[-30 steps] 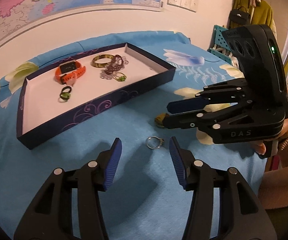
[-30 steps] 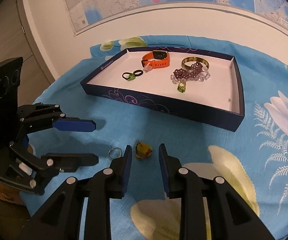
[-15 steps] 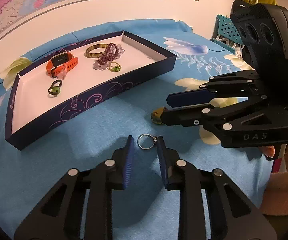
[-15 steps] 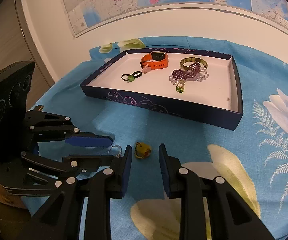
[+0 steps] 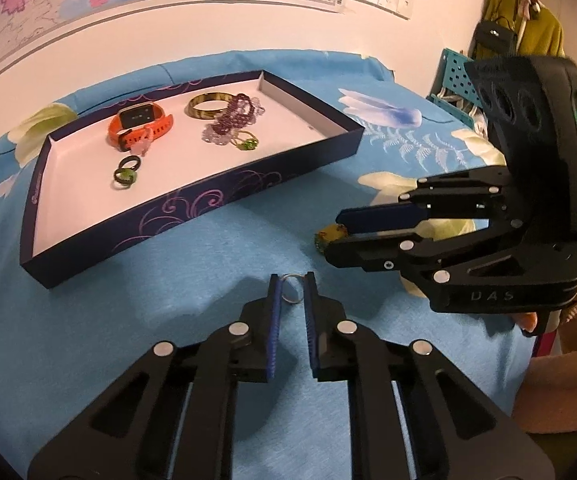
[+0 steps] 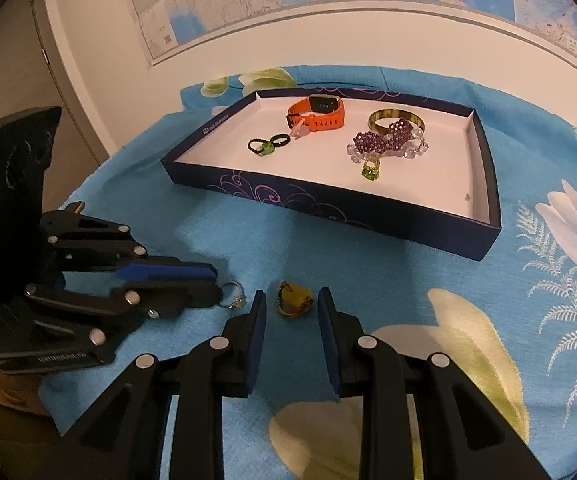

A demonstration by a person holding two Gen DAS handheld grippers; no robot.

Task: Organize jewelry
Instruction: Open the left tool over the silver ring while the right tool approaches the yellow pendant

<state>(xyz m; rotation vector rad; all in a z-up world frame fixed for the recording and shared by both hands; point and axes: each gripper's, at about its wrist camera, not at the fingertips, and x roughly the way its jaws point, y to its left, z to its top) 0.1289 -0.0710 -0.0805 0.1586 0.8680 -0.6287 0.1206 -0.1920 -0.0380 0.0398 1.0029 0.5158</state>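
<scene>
The left claw (image 5: 291, 280) is clenched on a silver ring (image 5: 290, 293), seemingly still touching the blue cloth (image 5: 128, 320). The right claw (image 6: 291, 300) stands released around a yellow ring (image 6: 294, 300).

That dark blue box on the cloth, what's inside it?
Inside the box: an orange watch, a bangle, purple beads, green-stoned rings and a black ring. Whatever lies beneath the beads is hidden.
</scene>
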